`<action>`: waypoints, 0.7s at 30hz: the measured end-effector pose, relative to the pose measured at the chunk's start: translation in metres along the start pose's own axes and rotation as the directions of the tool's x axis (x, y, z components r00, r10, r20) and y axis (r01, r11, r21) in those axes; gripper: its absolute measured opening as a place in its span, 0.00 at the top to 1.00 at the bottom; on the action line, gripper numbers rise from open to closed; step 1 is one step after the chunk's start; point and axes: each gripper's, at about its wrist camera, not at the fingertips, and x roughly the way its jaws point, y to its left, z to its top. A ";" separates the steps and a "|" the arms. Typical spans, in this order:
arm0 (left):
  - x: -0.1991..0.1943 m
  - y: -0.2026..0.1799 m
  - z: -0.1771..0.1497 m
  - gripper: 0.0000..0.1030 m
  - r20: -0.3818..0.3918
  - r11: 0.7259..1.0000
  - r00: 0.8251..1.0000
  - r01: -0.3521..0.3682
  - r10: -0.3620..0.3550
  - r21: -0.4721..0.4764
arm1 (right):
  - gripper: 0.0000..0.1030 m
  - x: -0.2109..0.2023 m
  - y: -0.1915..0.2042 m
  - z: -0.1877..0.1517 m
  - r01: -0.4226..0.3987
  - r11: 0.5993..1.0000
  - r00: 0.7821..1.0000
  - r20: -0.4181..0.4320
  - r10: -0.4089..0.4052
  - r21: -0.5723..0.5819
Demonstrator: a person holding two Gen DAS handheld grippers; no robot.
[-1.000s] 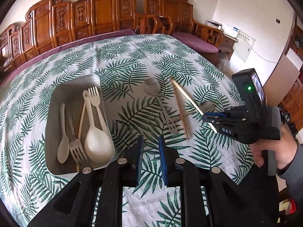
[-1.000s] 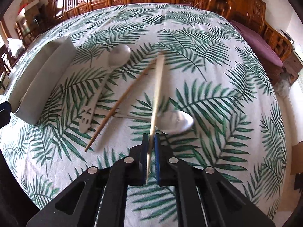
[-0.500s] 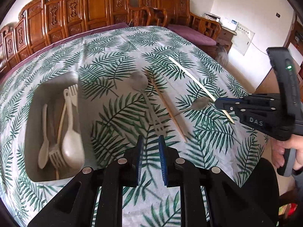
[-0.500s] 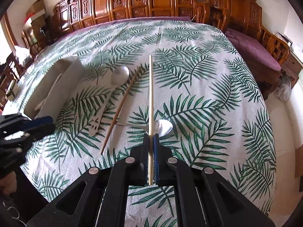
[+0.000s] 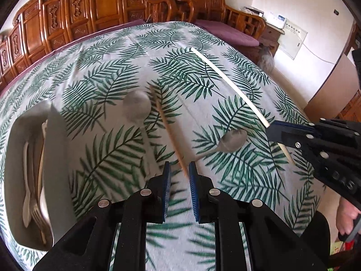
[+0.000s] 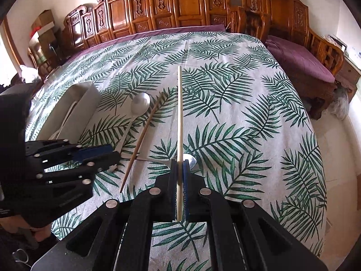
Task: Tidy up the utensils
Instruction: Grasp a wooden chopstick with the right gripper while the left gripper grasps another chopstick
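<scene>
My right gripper (image 6: 179, 164) is shut on the near end of a pale chopstick (image 6: 179, 113), held above the leaf-print cloth; the left wrist view shows this right gripper (image 5: 274, 127) and the chopstick (image 5: 227, 81) slanting up-left. A brown chopstick (image 5: 167, 128) lies on the cloth, its near tip just ahead of my left gripper (image 5: 179, 169), whose jaws stand narrowly open with nothing clamped. A pale spoon (image 5: 136, 107) lies left of it and a metal spoon (image 5: 233, 137) to its right. The grey tray (image 5: 58, 135) at the left holds several pale utensils.
Carved wooden chairs (image 6: 187, 4) line the far side of the table. A purple-cushioned bench (image 6: 302, 61) stands to the right. The cloth drops off at the table's right edge (image 5: 315, 135). A hand (image 5: 347, 214) grips the right tool's handle.
My left gripper has moved right and lower, from beside the tray to over the brown chopstick's near end. My right gripper has lifted the pale chopstick a little higher.
</scene>
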 end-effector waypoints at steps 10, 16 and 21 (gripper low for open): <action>0.034 0.001 0.013 0.86 -0.064 0.999 0.998 -0.009 0.007 -0.040 | 0.94 0.002 -0.013 -0.001 -0.020 0.999 1.000 -0.004 0.020 0.045; 0.043 -0.001 0.015 0.86 -0.078 0.999 0.997 -0.030 0.027 -0.031 | 0.94 0.002 -0.016 0.000 -0.026 0.998 1.000 -0.001 0.026 0.053; 0.045 -0.004 0.018 0.89 -0.081 0.999 0.996 -0.046 0.044 -0.024 | 0.94 0.003 -0.016 -0.001 -0.027 0.998 1.000 -0.005 0.027 0.053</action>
